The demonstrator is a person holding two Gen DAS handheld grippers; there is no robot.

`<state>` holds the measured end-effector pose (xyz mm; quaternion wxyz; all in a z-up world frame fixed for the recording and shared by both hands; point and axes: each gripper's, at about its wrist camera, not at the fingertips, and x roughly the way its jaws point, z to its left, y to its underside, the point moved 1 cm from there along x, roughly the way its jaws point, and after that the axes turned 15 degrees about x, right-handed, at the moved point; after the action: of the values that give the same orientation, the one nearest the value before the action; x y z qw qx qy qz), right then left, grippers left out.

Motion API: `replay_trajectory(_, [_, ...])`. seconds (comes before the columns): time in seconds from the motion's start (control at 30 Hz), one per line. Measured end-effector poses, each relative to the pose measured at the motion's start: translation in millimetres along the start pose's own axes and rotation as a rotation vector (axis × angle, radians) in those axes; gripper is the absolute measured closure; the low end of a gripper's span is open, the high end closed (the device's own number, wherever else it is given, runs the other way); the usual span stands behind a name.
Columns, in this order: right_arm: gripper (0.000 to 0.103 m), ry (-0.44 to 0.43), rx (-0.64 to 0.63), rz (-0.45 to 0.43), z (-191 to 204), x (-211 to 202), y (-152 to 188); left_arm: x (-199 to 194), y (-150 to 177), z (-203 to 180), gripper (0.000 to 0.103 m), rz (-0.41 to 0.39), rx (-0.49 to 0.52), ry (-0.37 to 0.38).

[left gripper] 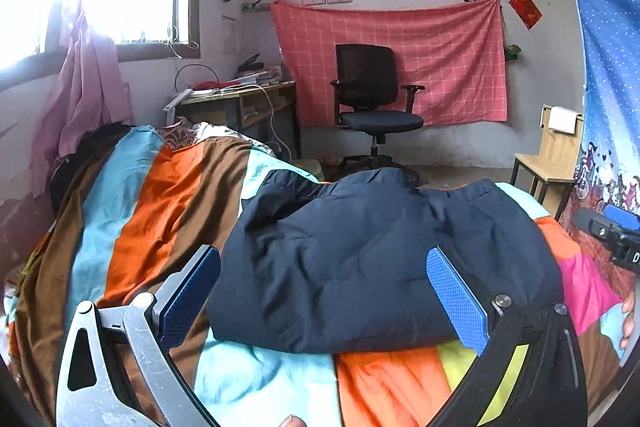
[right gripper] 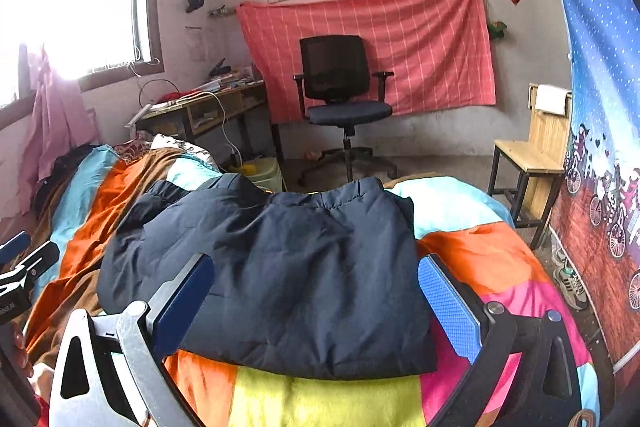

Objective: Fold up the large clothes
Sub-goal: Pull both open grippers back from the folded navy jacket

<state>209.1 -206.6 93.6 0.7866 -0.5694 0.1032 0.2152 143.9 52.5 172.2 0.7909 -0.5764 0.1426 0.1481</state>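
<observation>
Navy padded jacket (left gripper: 372,259) lies bundled on the striped bed (left gripper: 160,195), near its foot edge, long axis across both tools. Left tool (left gripper: 326,293) and right tool (right gripper: 316,301) hover spread and empty, jacket straight ahead.

My left hand-held gripper (left gripper: 324,291) and right hand-held gripper (right gripper: 316,299) match: blue textured pads, one silver finger, one black, round screws.
</observation>
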Motion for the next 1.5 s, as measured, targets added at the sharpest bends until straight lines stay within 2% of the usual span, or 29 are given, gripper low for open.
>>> replay_trajectory(0.53, [0.0,-0.034,-0.068,-0.096,20.9,-50.6,41.4,-31.1,28.7,-10.8,0.002,-0.022,0.0,-0.023])
replay_trajectory(0.87, [0.0,-0.041,-0.091,-0.138,26.5,-69.1,61.0,-57.4,42.2,-22.8,0.002,-0.079,0.072,-0.037])
replay_trajectory(1.0, [0.0,-0.037,-0.113,-0.151,29.1,-77.1,72.4,-65.4,52.2,-26.3,0.002,-0.076,0.079,-0.032])
replay_trajectory(1.2, [0.0,-0.035,-0.084,-0.142,28.8,-86.3,87.3,-77.8,63.2,-25.9,0.002,-0.063,0.036,-0.013])
replay_trajectory(1.5, [0.0,-0.034,-0.068,-0.113,28.7,-93.7,102.8,-91.4,86.0,-30.8,0.002,-0.033,0.035,-0.043])
